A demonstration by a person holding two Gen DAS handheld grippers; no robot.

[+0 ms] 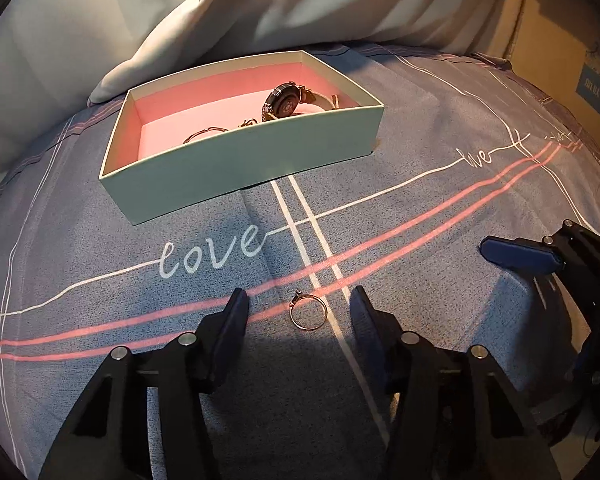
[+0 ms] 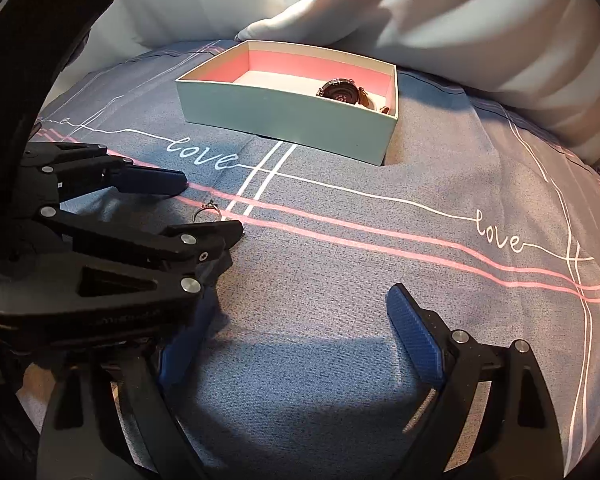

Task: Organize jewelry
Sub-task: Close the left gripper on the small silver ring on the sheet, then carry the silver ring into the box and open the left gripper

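A thin gold ring (image 1: 308, 313) with a small stone lies flat on the blue bedsheet. My left gripper (image 1: 299, 307) is open, its two fingers on either side of the ring without touching it. The ring (image 2: 207, 211) and the left gripper (image 2: 214, 205) also show in the right wrist view. An open mint box with a pink inside (image 1: 256, 162) sits further back and holds a watch (image 1: 286, 102), a bangle (image 1: 204, 134) and a small chain. My right gripper (image 2: 296, 316) is open and empty, low over the sheet to the right of the left one.
The sheet (image 1: 420, 208) has white and pink lines and the word "love". A white pillow (image 1: 188, 36) lies behind the box. A cardboard box (image 1: 572, 40) stands at the far right. The right gripper's finger (image 1: 520, 254) sits close on the right.
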